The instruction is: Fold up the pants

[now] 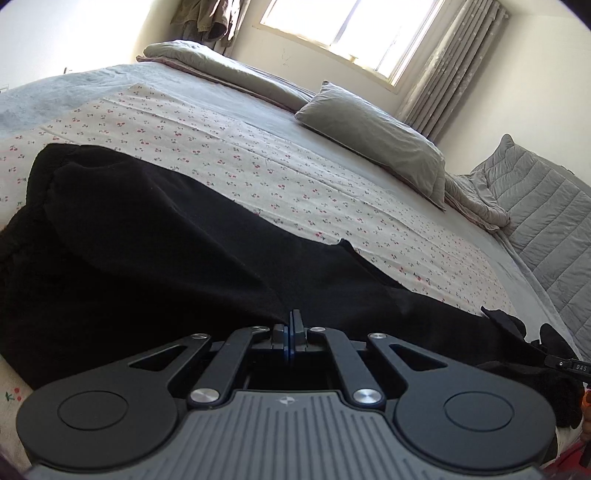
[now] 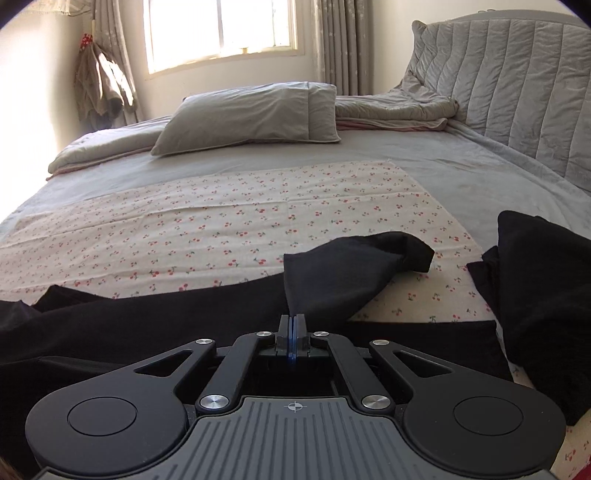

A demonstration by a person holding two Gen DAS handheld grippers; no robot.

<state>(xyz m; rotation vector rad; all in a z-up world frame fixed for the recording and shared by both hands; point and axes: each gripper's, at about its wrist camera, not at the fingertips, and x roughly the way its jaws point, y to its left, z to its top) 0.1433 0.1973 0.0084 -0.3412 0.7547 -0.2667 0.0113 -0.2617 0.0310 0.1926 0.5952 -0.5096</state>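
Black pants [image 1: 155,240] lie across the near part of a cherry-print cloth [image 1: 258,155] on the bed. My left gripper [image 1: 294,317] is shut on an edge of the pants, low over the fabric. In the right wrist view the pants [image 2: 155,328] stretch to the left. My right gripper [image 2: 293,320] is shut on a fold of the pants, which rises from the jaws as a lifted flap [image 2: 343,273]. More black fabric [image 2: 543,295] lies bunched at the right. The other gripper's tip [image 1: 569,365] shows at the left wrist view's right edge.
The cherry-print cloth [image 2: 240,221] covers a grey sheet [image 2: 461,166]. A grey pillow [image 2: 251,114] and a rumpled grey quilt [image 2: 395,107] lie at the far side. A padded grey headboard [image 2: 517,85] stands at the right. A window [image 2: 221,29] with curtains is behind.
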